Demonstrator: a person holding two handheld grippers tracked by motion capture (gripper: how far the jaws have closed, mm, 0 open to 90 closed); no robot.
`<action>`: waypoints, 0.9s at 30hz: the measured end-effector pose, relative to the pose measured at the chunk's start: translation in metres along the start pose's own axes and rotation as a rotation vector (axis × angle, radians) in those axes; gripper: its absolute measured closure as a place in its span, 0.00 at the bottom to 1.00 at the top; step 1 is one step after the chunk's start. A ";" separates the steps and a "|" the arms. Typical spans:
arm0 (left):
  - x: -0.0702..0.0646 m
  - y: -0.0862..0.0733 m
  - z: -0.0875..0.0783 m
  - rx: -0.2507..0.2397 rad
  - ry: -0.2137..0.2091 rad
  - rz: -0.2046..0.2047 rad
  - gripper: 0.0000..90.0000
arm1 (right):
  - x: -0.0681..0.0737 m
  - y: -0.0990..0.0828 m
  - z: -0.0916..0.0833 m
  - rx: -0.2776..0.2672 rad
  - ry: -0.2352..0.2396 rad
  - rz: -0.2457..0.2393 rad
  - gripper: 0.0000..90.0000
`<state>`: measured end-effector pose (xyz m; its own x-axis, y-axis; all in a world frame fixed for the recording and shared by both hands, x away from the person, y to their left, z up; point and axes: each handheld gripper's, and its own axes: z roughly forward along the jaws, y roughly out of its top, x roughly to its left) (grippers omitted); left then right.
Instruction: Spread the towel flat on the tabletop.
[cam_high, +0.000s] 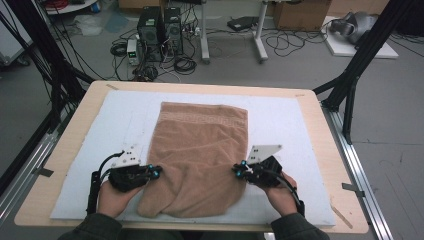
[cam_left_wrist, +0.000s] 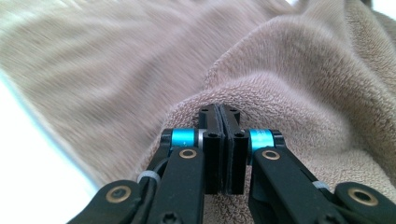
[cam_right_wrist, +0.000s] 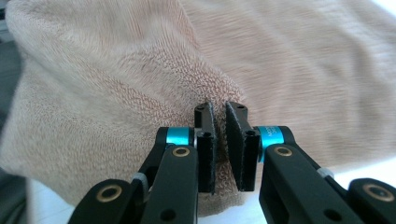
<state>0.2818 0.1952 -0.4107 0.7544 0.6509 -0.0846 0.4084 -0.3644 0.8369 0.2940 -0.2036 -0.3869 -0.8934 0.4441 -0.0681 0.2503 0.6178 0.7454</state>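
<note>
A tan towel (cam_high: 200, 150) lies folded on the white mat (cam_high: 290, 120), its near end rumpled and slightly raised. My left gripper (cam_high: 157, 173) is at the towel's left edge near the front. In the left gripper view that gripper (cam_left_wrist: 219, 109) has its jaws pressed together, with a fold of the towel (cam_left_wrist: 303, 70) pinched at the tips. My right gripper (cam_high: 236, 171) is at the towel's right edge. In the right gripper view it (cam_right_wrist: 219, 108) holds a bunched fold of the towel (cam_right_wrist: 116, 93) between jaws with only a thin gap.
The mat covers most of a wooden table (cam_high: 70, 150). Black frame struts (cam_high: 350, 85) stand at the table's right and left sides. Beyond the far edge, computer towers (cam_high: 160, 30) and cables lie on the floor.
</note>
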 end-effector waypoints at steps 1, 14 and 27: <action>0.005 0.004 0.004 -0.007 0.012 -0.011 0.98 | -0.007 0.002 0.001 0.006 -0.015 0.017 0.92; 0.044 0.009 0.053 0.061 0.084 -0.080 0.96 | -0.064 -0.015 0.058 0.079 -0.028 0.205 0.88; 0.011 0.005 -0.005 -0.033 -0.003 -0.029 0.59 | -0.025 -0.007 0.009 -0.026 -0.080 0.105 0.64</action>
<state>0.2892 0.2038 -0.4041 0.7438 0.6591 -0.1108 0.4133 -0.3232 0.8513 0.3177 -0.2130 -0.3960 -0.8298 0.5565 -0.0413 0.3297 0.5486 0.7683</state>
